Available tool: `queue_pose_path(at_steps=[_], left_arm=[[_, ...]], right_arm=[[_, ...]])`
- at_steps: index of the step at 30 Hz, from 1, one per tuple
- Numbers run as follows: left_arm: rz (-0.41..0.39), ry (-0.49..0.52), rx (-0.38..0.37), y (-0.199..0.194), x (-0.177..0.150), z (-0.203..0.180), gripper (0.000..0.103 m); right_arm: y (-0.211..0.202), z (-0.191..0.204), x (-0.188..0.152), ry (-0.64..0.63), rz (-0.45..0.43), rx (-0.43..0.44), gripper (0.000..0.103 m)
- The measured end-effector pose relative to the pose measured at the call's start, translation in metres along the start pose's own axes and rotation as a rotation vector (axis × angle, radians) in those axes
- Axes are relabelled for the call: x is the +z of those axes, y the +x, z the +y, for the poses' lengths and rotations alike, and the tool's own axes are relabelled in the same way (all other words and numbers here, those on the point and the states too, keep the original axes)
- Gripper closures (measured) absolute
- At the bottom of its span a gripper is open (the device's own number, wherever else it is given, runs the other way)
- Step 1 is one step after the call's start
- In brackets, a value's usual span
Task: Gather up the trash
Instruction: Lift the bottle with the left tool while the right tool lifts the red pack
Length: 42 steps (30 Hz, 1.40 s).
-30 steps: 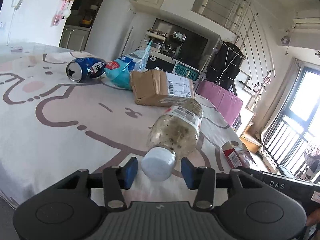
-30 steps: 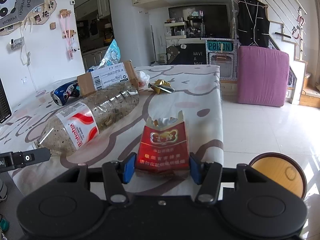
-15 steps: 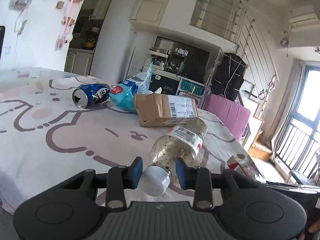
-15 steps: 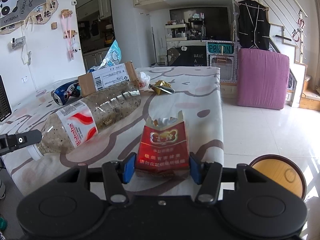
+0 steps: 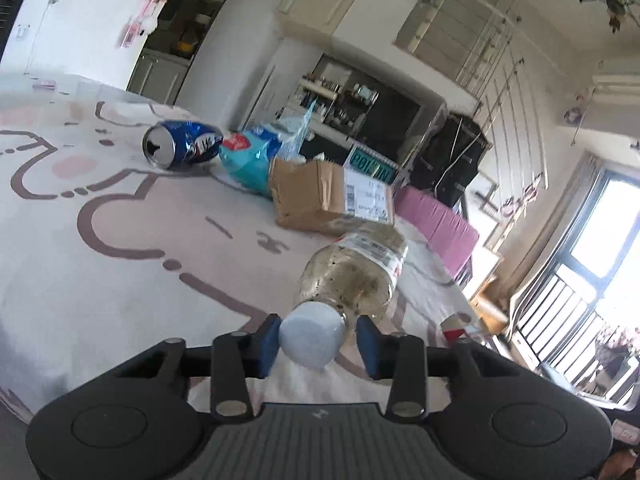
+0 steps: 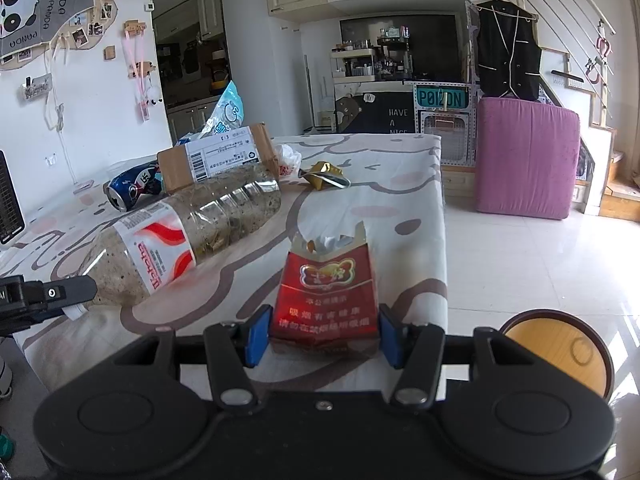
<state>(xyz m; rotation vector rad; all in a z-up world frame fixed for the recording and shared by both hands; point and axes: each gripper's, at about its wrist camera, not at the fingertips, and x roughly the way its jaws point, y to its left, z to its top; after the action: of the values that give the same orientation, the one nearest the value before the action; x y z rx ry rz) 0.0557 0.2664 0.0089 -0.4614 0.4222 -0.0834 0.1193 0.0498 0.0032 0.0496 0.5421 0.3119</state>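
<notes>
Left wrist: one bottle [image 5: 354, 276], one can [image 5: 182, 149].

Bottle neck [image 5: 352, 317] hidden behind its white cap [image 5: 312, 336]; cigarette pack [image 5: 456, 327] mostly blocked by the left gripper body; stool [image 6: 560, 354] half hidden; left view blurred toward its edges.

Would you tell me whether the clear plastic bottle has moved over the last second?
Yes. In the right wrist view, the clear plastic bottle has slid forward along the table, away from the camera; its base now overlaps the brown cardboard box.
</notes>
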Motion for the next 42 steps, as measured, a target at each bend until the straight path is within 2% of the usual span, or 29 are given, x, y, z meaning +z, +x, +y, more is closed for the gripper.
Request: queue_pose_path(at_steps=[2,12,16,22,31,36,42], left_arm=[[-0.029,0.017,-0.001,-0.005,-0.001,-0.004,0.066],[-0.114,0.128,0.071,-0.012,0.004,-0.025,0.066],[-0.184,0.167,0.102,-0.016,0.010,-0.037,0.066],[-0.232,0.221,0.128,-0.021,0.030,-0.060,0.067],[-0.266,0.362,0.102,-0.040,0.053,-0.108,0.068],[-0.256,0.404,0.077,-0.042,0.054,-0.131,0.068],[-0.253,0.437,0.056,-0.042,0.056,-0.151,0.068]], right_arm=[[0.000,0.000,0.000,0.000,-0.001,0.000,0.047],[-0.001,0.000,0.000,-0.002,-0.002,0.000,0.047],[-0.001,0.000,0.000,0.000,-0.001,0.002,0.047],[-0.005,-0.004,0.004,0.015,-0.001,0.021,0.047],[-0.042,-0.009,0.034,-0.050,-0.089,0.075,0.048],[-0.061,-0.022,0.045,-0.053,-0.113,0.093,0.048],[-0.080,-0.041,0.054,-0.047,-0.145,0.075,0.048]])
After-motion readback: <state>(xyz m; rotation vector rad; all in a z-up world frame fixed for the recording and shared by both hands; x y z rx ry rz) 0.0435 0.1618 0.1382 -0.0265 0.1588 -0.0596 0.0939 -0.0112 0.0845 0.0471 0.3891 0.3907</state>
